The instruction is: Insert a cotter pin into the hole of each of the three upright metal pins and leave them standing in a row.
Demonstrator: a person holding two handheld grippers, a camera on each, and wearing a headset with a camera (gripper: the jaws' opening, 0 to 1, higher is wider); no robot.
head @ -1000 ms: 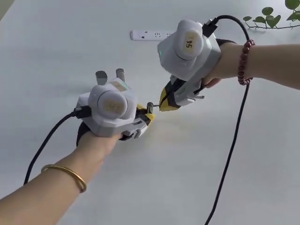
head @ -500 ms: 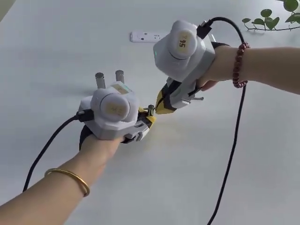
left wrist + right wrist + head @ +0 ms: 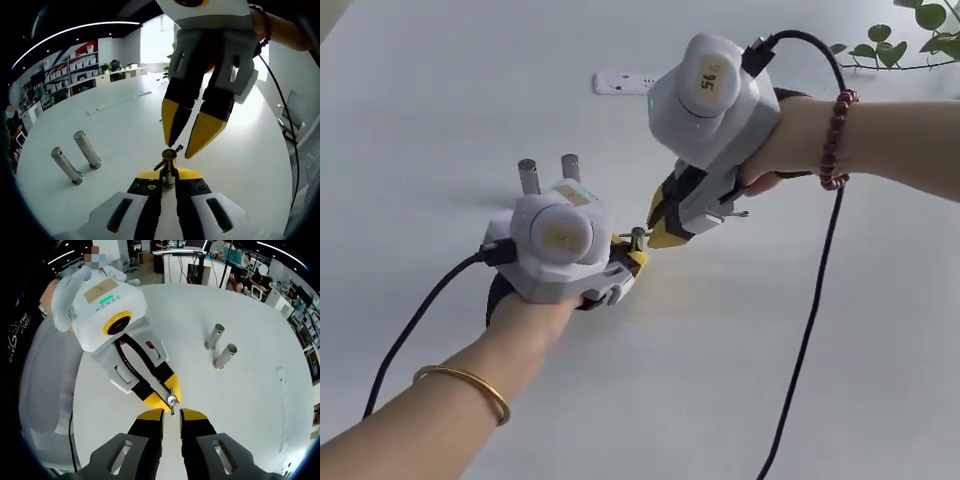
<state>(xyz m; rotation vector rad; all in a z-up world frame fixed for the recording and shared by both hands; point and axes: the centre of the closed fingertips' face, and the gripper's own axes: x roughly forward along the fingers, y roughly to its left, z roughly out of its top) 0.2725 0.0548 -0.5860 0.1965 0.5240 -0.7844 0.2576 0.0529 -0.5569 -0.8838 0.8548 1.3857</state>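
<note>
The held metal pin (image 3: pixel 170 175) is a short, shiny steel cylinder with a flat round head, standing between the yellow-tipped jaws of the left gripper (image 3: pixel 169 176), which are clamped on its shaft. A thin cotter pin (image 3: pixel 167 161) crosses it slantwise just under the head, sticking out on both sides. This pin is in the middle of the scene, above the white table (image 3: pixel 720 380). The right gripper (image 3: pixel 180 150) points down at the pin head from the far right, its black-and-yellow jaws apart and their tips just beside the cotter pin's ends. To the left and farther off, two other metal pins (image 3: pixel 529 176) (image 3: pixel 571 167) stand upright on the table, near each other. At the far edge lie a white power strip (image 3: pixel 625 82) and a leafy plant sprig (image 3: pixel 900 40).
</note>
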